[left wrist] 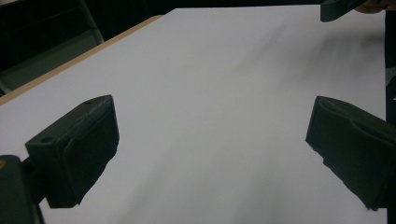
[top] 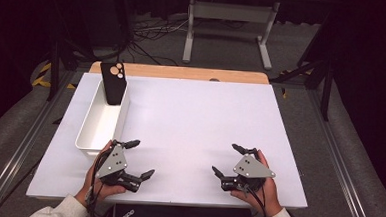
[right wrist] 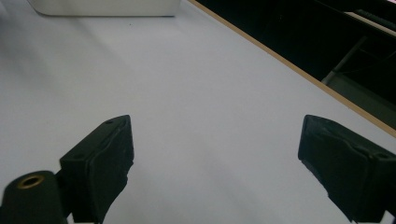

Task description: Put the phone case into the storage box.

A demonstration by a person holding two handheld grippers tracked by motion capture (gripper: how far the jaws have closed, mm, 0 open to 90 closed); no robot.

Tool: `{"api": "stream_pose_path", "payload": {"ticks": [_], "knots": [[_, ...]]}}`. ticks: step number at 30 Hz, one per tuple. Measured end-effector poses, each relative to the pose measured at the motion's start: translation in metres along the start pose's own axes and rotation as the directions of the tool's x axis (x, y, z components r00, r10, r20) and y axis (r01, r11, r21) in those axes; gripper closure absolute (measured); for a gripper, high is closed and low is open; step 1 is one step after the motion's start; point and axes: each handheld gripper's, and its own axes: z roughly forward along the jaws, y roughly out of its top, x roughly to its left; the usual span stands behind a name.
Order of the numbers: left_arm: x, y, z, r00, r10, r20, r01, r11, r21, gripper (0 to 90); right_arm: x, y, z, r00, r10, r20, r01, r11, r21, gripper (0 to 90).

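Both the left gripper (top: 142, 159) and right gripper (top: 227, 160) gape wide, holding nothing, over the white table (top: 195, 118). The black phone case (top: 113, 82) stands propped in the white bin (top: 97, 126), just beyond the left gripper.

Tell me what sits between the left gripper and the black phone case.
The left gripper rests near the white bin's near end; the black phone case leans in its far end. High view: bare bin floor lies between.

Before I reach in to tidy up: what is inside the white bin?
A black phone case stands at the far end of the white bin, leaning on its far wall. The floor nearer looks bare; behind the case is hidden.
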Motion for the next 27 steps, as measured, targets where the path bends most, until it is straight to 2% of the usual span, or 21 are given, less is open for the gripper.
{"api": "stream_pose_path", "payload": {"ticks": [27], "knots": [[0.0019, 0.0010, 0.0026, 0.9999, -0.010, 0.002, 0.010, 0.9999, -0.006, 3.9, -0.0003, -0.0013, 0.0009, 0.9999, 0.010, -0.012, -0.010, 1.000, -0.004, 11.2]]}}
